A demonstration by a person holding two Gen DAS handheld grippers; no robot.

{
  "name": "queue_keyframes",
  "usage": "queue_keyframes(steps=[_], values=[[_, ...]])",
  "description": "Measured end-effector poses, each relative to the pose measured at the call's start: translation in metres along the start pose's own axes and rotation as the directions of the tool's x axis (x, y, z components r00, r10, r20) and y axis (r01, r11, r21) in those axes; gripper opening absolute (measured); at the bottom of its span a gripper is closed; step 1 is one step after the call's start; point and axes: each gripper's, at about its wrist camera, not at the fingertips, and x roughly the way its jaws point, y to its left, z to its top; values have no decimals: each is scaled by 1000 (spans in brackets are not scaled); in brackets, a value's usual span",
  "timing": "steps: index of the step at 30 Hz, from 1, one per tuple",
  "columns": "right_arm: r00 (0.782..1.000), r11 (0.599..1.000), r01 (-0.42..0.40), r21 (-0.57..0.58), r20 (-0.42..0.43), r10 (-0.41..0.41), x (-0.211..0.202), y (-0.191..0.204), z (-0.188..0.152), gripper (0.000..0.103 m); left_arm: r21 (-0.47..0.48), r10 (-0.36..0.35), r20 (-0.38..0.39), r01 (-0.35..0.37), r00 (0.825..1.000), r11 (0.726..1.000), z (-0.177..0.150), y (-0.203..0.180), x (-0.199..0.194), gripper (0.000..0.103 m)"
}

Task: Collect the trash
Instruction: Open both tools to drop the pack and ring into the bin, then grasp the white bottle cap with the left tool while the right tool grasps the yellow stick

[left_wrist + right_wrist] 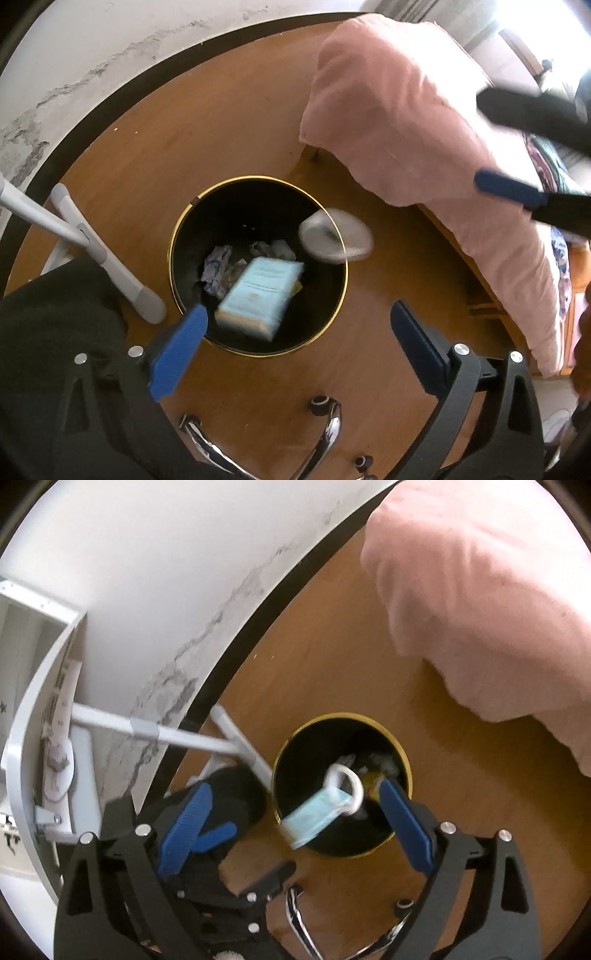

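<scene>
Below both grippers, on the wood floor (229, 122), stands a black bin (258, 266) with a gold rim. Left gripper (299, 332) hangs over the bin's near edge, jaws wide apart, nothing between the pads. Pale blue box (260, 295) sits inside the bin, blurred, tilted, apart from both fingers. Crumpled paper (218, 269) lies at the bin bottom beside the box. A blurred whitish thing (332, 236) shows at the bin's far-right rim; can't tell from this view what it is. Right gripper (295, 805) is also spread wide, gripping nothing. Face mask (314, 819) with white ear loop (345, 786) shows between its fingers over the bin's (343, 782) left rim, blurred, touching neither pad. Can't tell whether the mask rests on the rim or is in the air. Left gripper's blue finger shows at lower left of the right wrist view. Pink blanket (417, 122) hangs off a bed at right, near the bin. White frame legs (107, 258) stand left of the bin by the wall (92, 44). Chrome chair base (321, 443) is at the bottom edge.
</scene>
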Motion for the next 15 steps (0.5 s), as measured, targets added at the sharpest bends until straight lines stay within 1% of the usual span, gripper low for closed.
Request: queue_keyframes(steps=[1, 3, 4, 5, 6, 7, 8, 9, 10, 11, 12, 13, 14, 15], values=[[999, 1000, 27, 8, 26, -27, -5, -2, 3, 89, 20, 18, 1, -18, 1000, 1000, 0, -5, 0, 96], [987, 991, 131, 8, 96, -132, -19, -2, 7, 89, 89, 70, 45, -73, 997, 993, -2, -21, -8, 96], [965, 976, 219, 6, 147, -217, -29, 0, 10, 91, 134, 81, 85, -92, 993, 987, -4, -31, -16, 96], [924, 946, 323, 17, 211, -319, -42, 1, 12, 94, 188, 91, 148, -118, 985, 975, -7, -46, -30, 96], [867, 907, 418, 45, 277, -414, -56, 2, 13, 96, 224, 93, 194, -136, 977, 965, -9, -56, -42, 96], [822, 878, 474, 71, 321, -470, -67, 3, 14, 96, 255, 80, 232, -140, 969, 957, -12, -66, -57, 96], [761, 840, 531, 111, 373, -531, -81, 3, 13, 96, 285, 47, 260, -123, 965, 951, -14, -75, -75, 96], [716, 816, 561, 142, 412, -564, -92, 3, 11, 96, 316, 2, 290, -98, 957, 944, -17, -82, -97, 96], [677, 803, 572, 170, 454, -578, -105, 2, 9, 96, 344, -31, 331, -89, 943, 935, -20, -88, -122, 96], [648, 801, 566, 196, 494, -580, -116, 2, 6, 96, 358, -47, 369, -96, 928, 929, -22, -92, -145, 96], [631, 805, 552, 220, 521, -575, -124, 1, 3, 96, 365, -63, 416, -103, 907, 925, -25, -92, -173, 96], [626, 810, 539, 233, 533, -569, -129, 1, 1, 96, 365, -77, 449, -104, 890, 925, -27, -89, -199, 96], [628, 820, 516, 245, 543, -557, -132, 2, -2, 96, 359, -91, 483, -102, 871, 928, -30, -82, -226, 96], [635, 828, 504, 244, 545, -548, -133, 4, -3, 96, 344, -96, 515, -103, 852, 933, -35, -71, -253, 96]])
